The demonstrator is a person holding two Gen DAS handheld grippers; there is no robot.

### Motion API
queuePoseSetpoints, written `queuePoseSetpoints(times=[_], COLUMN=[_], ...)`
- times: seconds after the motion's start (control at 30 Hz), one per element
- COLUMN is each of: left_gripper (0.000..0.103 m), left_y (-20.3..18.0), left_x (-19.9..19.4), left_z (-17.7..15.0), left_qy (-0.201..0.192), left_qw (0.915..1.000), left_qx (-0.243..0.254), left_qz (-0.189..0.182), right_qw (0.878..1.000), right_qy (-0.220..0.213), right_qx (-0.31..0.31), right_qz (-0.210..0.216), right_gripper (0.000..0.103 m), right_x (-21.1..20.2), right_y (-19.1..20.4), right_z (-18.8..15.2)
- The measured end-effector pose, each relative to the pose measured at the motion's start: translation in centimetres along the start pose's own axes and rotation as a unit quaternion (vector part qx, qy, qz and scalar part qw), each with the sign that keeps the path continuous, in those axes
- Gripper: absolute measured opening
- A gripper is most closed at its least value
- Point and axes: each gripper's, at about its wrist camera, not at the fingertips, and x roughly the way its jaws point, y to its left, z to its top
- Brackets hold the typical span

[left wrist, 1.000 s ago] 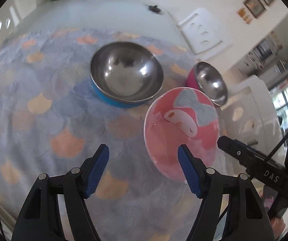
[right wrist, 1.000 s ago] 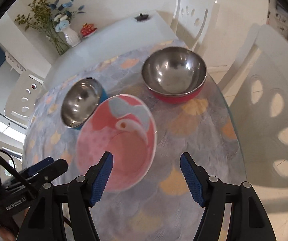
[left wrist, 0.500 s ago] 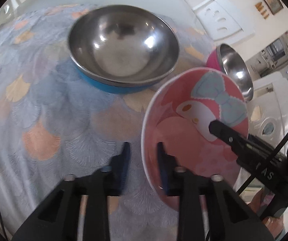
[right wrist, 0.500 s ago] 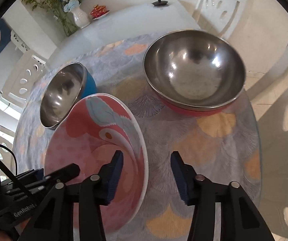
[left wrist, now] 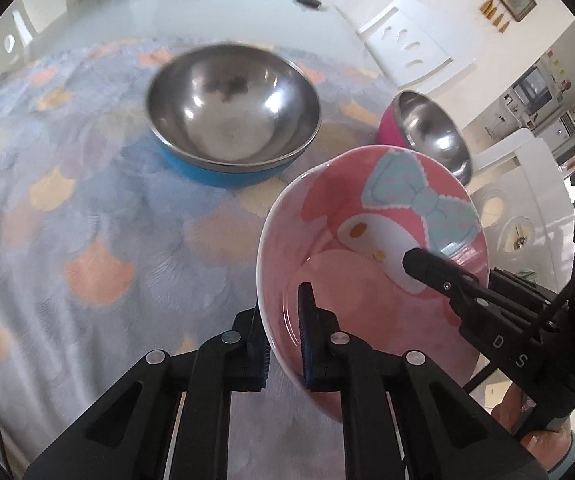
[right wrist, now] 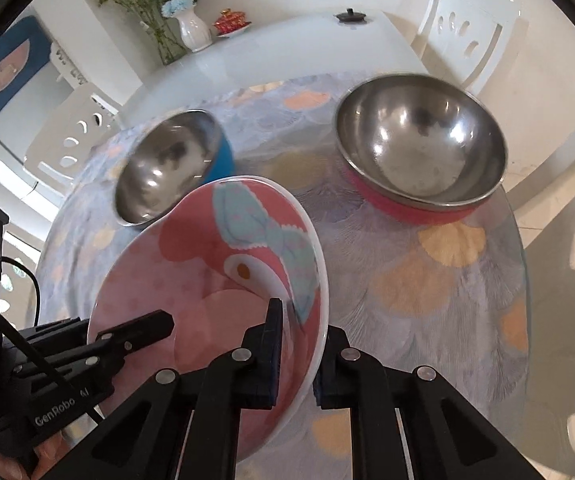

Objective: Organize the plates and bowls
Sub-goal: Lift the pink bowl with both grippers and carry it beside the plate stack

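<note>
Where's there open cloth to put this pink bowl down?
Bare cloth lies left of the blue-based bowl and pink bowl, and in front of the pink-based bowl. The gap between the two steel bowls is narrower.

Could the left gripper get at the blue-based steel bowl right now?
Probably not yet. The left gripper is shut on the pink plate rim, as is the right gripper. The blue-based bowl sits open ahead, nothing between.

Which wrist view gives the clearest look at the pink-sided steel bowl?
The right wrist view: the pink-sided steel bowl sits open and unblocked. In the left wrist view it is small, at the edge, partly behind the pink plate.
</note>
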Motion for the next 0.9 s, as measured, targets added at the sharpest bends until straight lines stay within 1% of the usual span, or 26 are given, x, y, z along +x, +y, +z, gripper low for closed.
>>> queuePoseSetpoints(times=[0.17,0.27,0.37,0.47,0.67,0.8,0.9], left_gripper=[0.009,0.009,0.009,0.010,0.011,0.011,0.011], left_y=[0.5,0.6,0.5,0.6,1.7,2.4,2.6], left_x=[-4.2,-6.2,-7.5,-7.9,-6.5,-5.6,-5.3], left_z=[-2.4,-4.1,-6.3,-8.2,-11.5,-13.0,-13.7], left_qy=[-0.025,-0.034,-0.039,-0.037,-0.015,-0.007,-0.005], left_qw=[0.9996,0.9992,0.9987,0.9987,0.9991,0.9988,0.9987], left_qx=[0.011,0.018,0.026,0.021,-0.005,-0.019,-0.024], left_qz=[0.004,0.007,0.021,0.030,0.040,0.045,0.045], right_qw=[1.000,1.000,0.999,0.999,0.997,0.996,0.996], right_qy=[-0.008,-0.007,0.002,0.014,0.043,0.055,0.064], right_qx=[-0.004,-0.003,-0.004,-0.015,-0.046,-0.062,-0.059], right_qz=[0.013,0.023,0.032,0.036,0.035,0.028,0.027], right_gripper=[0.011,0.011,0.011,0.012,0.012,0.012,0.012], right_x=[-3.1,-4.5,-5.5,-5.4,-3.6,-2.2,-1.4], right_y=[2.4,3.7,4.8,5.8,7.0,7.5,7.3], right_z=[-1.9,-3.6,-5.7,-7.3,-8.7,-9.5,-9.8])
